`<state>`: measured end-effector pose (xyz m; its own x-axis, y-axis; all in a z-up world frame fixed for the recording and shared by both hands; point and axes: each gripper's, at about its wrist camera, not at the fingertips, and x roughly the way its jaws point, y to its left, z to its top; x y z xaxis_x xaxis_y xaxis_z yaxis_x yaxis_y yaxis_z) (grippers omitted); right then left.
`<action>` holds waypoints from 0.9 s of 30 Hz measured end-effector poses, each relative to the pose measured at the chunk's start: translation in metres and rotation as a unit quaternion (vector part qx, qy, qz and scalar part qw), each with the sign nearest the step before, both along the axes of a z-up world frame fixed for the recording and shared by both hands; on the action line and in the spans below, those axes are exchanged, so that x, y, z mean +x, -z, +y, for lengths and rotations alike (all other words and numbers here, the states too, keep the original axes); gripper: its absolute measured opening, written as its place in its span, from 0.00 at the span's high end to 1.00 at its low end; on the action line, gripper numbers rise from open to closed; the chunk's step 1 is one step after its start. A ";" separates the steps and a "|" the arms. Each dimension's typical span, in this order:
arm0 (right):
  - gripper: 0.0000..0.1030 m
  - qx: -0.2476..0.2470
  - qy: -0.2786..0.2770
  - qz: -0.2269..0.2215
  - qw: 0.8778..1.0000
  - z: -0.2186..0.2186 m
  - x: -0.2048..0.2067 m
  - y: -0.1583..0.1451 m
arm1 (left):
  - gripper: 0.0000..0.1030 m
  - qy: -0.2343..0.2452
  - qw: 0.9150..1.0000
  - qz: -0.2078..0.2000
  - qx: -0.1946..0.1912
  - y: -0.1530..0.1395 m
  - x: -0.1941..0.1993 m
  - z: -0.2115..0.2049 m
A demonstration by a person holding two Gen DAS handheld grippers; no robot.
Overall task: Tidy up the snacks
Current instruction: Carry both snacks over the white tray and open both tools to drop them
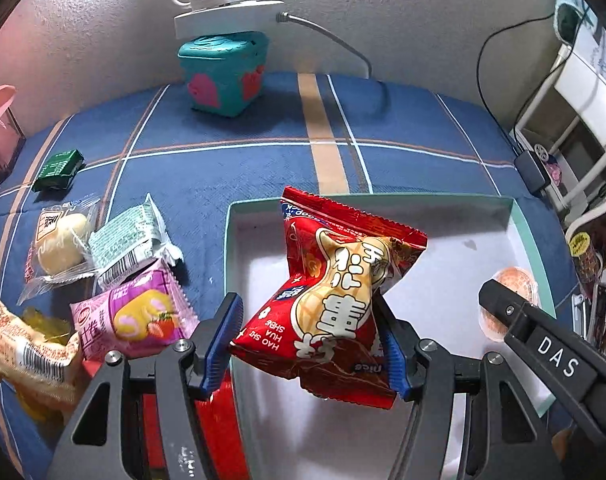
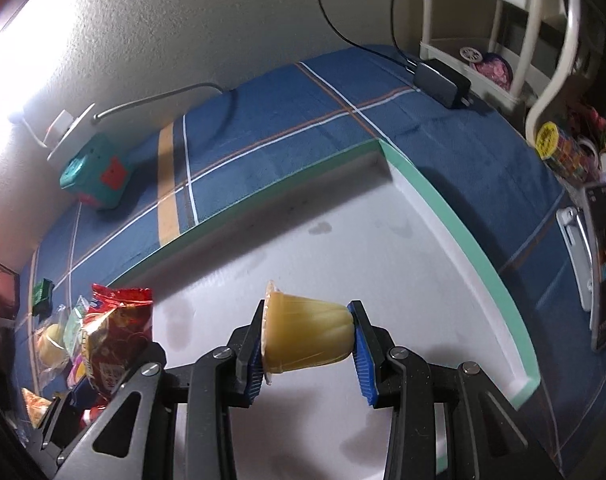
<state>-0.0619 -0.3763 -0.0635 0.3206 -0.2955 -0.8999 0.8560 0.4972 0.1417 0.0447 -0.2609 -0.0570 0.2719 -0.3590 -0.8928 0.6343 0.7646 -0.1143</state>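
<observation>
My left gripper (image 1: 309, 344) is shut on a red peanut snack bag (image 1: 339, 308) and holds it above the left part of a white box with a mint-green rim (image 1: 367, 200). The bag also shows in the right wrist view (image 2: 111, 332). My right gripper (image 2: 309, 350) is shut on a yellow jelly cup (image 2: 307, 332), held sideways over the box floor (image 2: 343, 248). In the left wrist view the jelly cup (image 1: 515, 284) shows behind the right gripper's finger (image 1: 543, 328). Loose snacks lie left of the box: a pink strawberry roll packet (image 1: 135, 320), a pale green packet (image 1: 127, 244), a clear-wrapped bun (image 1: 61, 248).
A teal box (image 1: 225, 74) and a white power strip (image 1: 227, 12) stand at the back wall. A green packet (image 1: 59, 170) lies far left. A black adapter (image 2: 443, 80), a white shelf (image 1: 575, 120) and clutter line the right edge. The table has a blue plaid cloth (image 1: 243, 168).
</observation>
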 end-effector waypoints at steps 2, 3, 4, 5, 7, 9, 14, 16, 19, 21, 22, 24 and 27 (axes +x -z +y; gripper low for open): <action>0.61 -0.003 -0.001 0.003 1.000 -0.003 0.003 0.002 | 0.37 0.001 1.000 -0.003 -0.001 0.001 0.001 -0.001; 0.61 -0.003 -0.001 0.005 1.000 -0.003 0.003 0.003 | 0.37 0.002 1.000 -0.003 -0.002 0.001 0.001 -0.002; 0.61 -0.002 -0.002 0.006 1.000 -0.004 0.004 0.004 | 0.37 0.004 1.000 -0.001 -0.003 0.002 0.000 -0.003; 0.61 -0.001 -0.001 0.007 1.000 -0.005 0.004 0.005 | 0.37 0.006 1.000 0.000 -0.002 0.003 0.000 -0.003; 0.61 0.001 0.000 0.009 1.000 -0.007 0.003 0.006 | 0.36 0.008 1.000 0.000 0.001 0.005 0.000 -0.006; 0.60 0.004 0.006 0.010 1.000 -0.009 0.002 0.006 | 0.32 0.009 1.000 0.006 0.003 0.007 -0.001 -0.007; 0.52 0.006 0.016 0.019 1.000 -0.012 -0.002 0.005 | 0.31 0.009 1.000 0.014 0.005 0.009 0.000 -0.009; 0.49 0.011 0.021 0.023 0.999 -0.014 -0.004 0.006 | 0.30 0.009 1.000 0.015 0.004 0.006 0.000 -0.010; 0.46 0.016 0.023 0.028 0.999 -0.016 -0.006 0.005 | 0.26 0.008 1.000 0.015 0.001 -0.003 0.000 -0.009; 0.39 0.012 0.025 0.039 0.999 -0.017 -0.007 0.001 | 0.19 0.003 1.000 0.013 0.004 -0.012 -0.001 -0.003; 0.34 0.009 0.026 0.042 0.999 -0.017 -0.007 -0.001 | 0.19 -0.001 1.000 0.013 0.007 -0.015 0.000 -0.002; 0.31 0.002 0.027 0.052 0.998 -0.017 -0.008 -0.008 | 0.19 -0.013 1.000 0.013 0.015 -0.022 0.003 0.002; 0.25 -0.008 0.027 0.059 0.998 -0.018 -0.012 -0.018 | 0.19 -0.039 0.999 0.006 0.028 -0.029 0.012 0.011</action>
